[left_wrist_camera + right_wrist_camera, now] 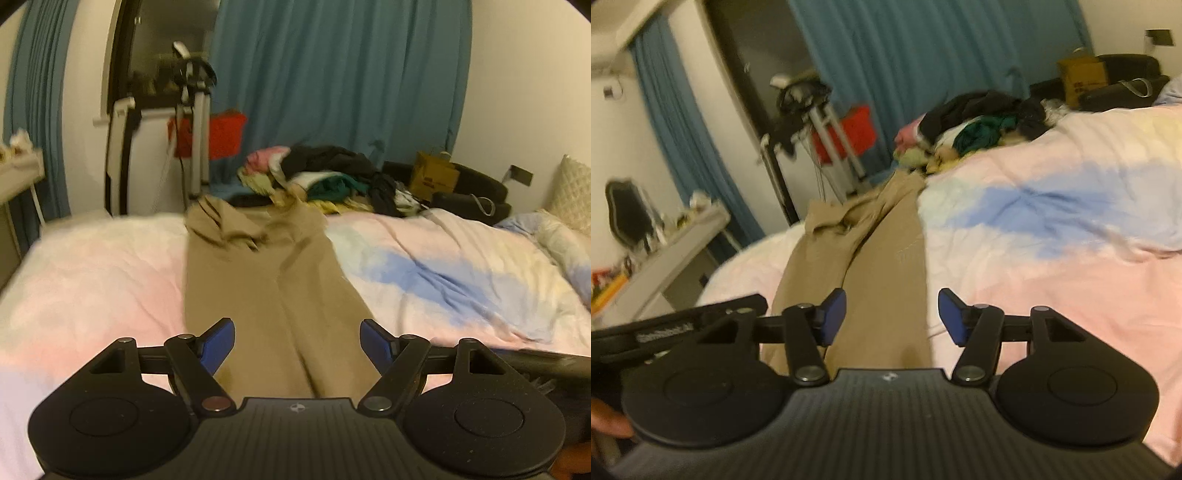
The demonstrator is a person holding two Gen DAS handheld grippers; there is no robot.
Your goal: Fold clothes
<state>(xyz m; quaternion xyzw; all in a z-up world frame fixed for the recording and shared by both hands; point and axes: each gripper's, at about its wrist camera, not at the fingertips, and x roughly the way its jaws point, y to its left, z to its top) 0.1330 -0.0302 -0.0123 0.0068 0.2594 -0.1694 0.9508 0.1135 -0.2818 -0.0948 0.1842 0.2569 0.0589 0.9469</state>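
Trousers (273,280) are lying lengthwise down the bed (443,280), tan, legs side by side, waist end bunched near the far edge by the clothes pile (332,177). We are judging them soft, light and floppy, not slippery, so they will sag unless taken at two points; best hold looks like the hems or the outer seams. We are hovering the left gripper (297,345) over the near leg ends, jaws apart, nothing between the pads. We are keeping the right gripper (892,315) just beside it above the right leg, jaws apart too, gripping nothing.
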